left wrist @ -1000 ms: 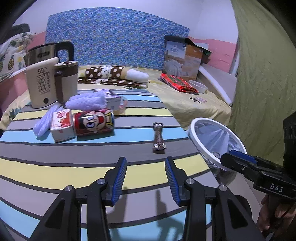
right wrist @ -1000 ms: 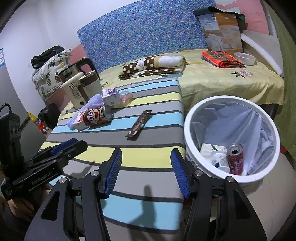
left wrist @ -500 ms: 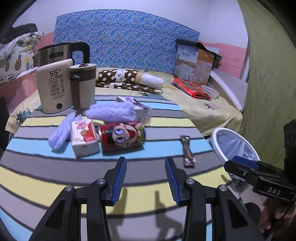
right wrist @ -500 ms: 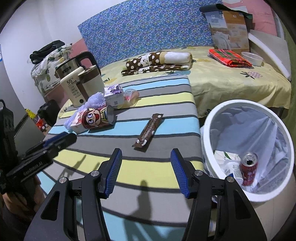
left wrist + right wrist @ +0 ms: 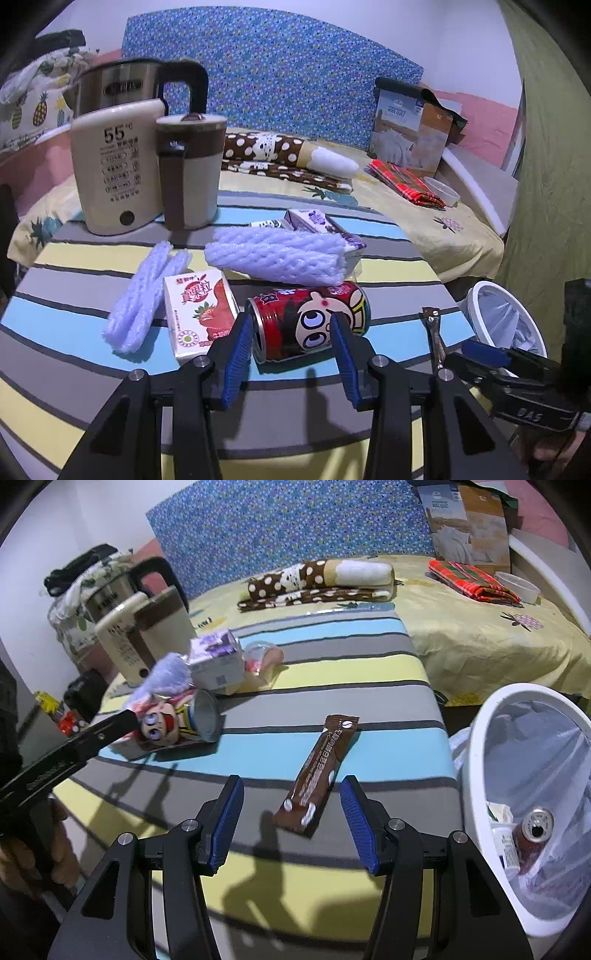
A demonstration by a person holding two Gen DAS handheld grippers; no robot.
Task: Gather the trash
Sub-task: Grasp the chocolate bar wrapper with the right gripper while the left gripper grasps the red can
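My left tongs [image 5: 291,347] stand wide, holding nothing, their blue pads on either side of the red cartoon can [image 5: 310,323] lying on the striped table [image 5: 74,325]; whether they touch it I cannot tell. A strawberry carton [image 5: 199,314] lies just beside the can

My right tongs [image 5: 291,823] also gape wide and bare over the brown wrapper [image 5: 317,771], with the white bin [image 5: 476,775] holding a can [image 5: 532,834] at the table's edge

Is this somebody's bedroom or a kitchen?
Most likely a bedroom. Behind the striped table is a bed with a yellow sheet and a blue flowered headboard, and a polka-dot pillow lies on it.
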